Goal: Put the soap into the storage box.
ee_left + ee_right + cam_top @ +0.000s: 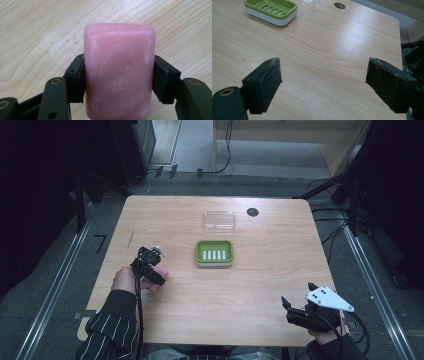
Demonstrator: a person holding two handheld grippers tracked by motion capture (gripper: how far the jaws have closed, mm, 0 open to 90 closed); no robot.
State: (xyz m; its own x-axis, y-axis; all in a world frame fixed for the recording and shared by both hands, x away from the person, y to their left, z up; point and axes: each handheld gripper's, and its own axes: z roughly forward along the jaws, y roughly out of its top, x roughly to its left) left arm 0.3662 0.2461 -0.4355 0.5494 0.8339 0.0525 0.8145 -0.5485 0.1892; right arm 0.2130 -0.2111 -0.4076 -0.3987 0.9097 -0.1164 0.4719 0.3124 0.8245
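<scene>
Holding a pink soap bar (119, 72), the left gripper (150, 267) sits well to the left of the green soap dish (214, 253), on the near-left part of the wooden table (240, 305). In the left gripper view, its two black jaws press on the long sides of the bar, one on each side, so the jaws are clamped on the soap. The bar shows its broad face with a round stamped mark in the middle and some white scuffs near the edges. In the high view the soap (161, 275) appears as a small pink patch just beside the person's left hand (124, 280), which comes out of a dark sleeve with thin white stripes (107, 325).

The soap dish stands near the middle of the table. It has a white base and a green insert with a row of slots. The dish has nothing in it. Just behind the dish, a little apart from it, lies a clear plastic lid (219, 220). To the right of the lid, farther from the dish, there is a small round hole (253, 212) in the table top.

To the right of the dish and nearer to the person, at the front right corner of the table, is the right gripper (295, 307). In the right gripper view its jaws stand wide apart with only bare wood between them, and the dish (272, 11) is seen far off at the upper left.
</scene>
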